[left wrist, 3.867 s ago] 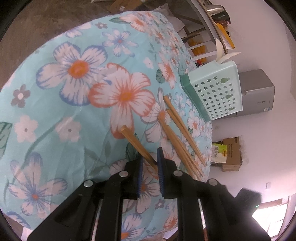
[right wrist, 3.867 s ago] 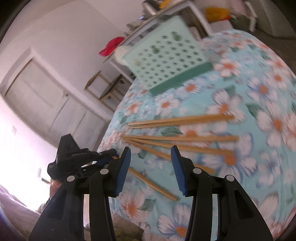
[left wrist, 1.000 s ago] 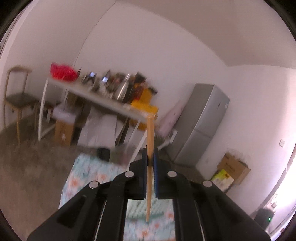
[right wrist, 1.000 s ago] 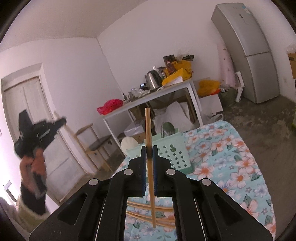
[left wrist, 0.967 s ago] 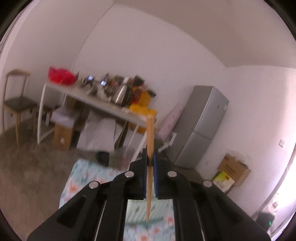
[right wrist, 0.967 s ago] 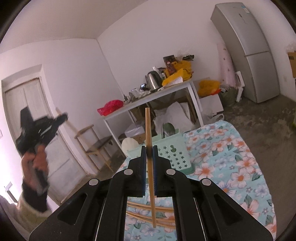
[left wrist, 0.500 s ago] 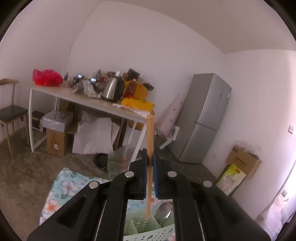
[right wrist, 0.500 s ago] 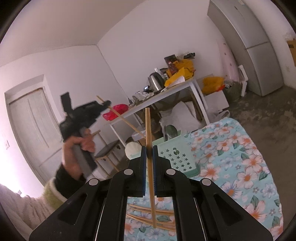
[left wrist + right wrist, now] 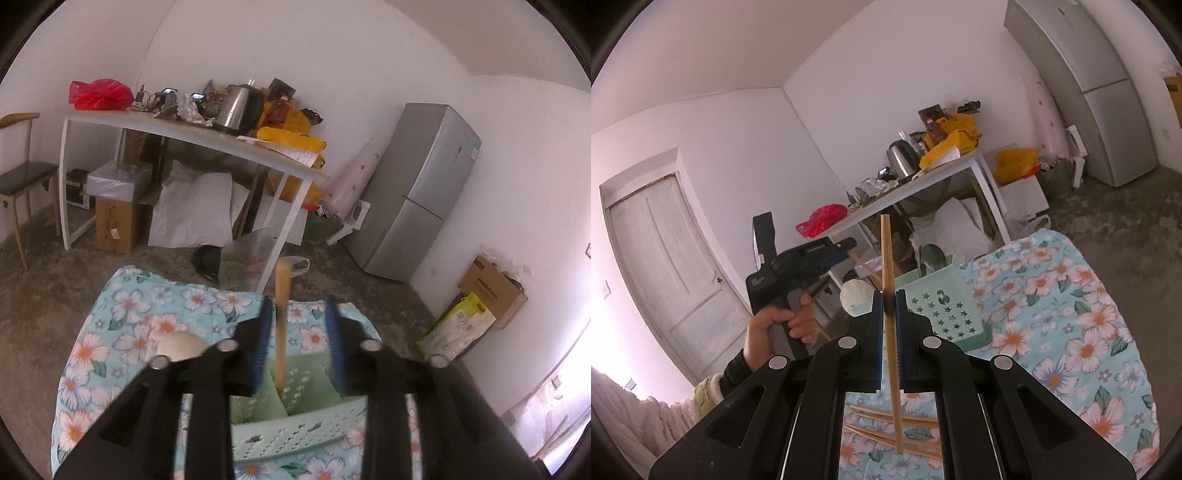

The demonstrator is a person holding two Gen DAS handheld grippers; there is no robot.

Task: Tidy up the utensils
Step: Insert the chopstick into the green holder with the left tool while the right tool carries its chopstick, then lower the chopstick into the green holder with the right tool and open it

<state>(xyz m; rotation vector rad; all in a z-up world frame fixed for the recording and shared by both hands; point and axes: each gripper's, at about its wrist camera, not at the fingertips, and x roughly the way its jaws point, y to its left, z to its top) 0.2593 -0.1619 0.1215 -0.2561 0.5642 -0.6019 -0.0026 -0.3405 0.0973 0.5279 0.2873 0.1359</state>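
Nearest, clamped upright in the right gripper (image 9: pixel 889 297): one chopstick (image 9: pixel 888 266), long axis vertical. Below, three or four loose chopsticks (image 9: pixel 882 419) lying crosswise on the floral cloth (image 9: pixel 1071 332). Farther off, left gripper (image 9: pixel 297 317) opening around another near-vertical chopstick (image 9: pixel 281 321), pads apart from it, lower tip inside the green basket (image 9: pixel 295 430).

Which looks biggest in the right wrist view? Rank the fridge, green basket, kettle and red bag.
1. fridge
2. green basket, though it sits nearer the camera, so its rank is unsure
3. and 4. kettle and red bag look alike; no ranking.
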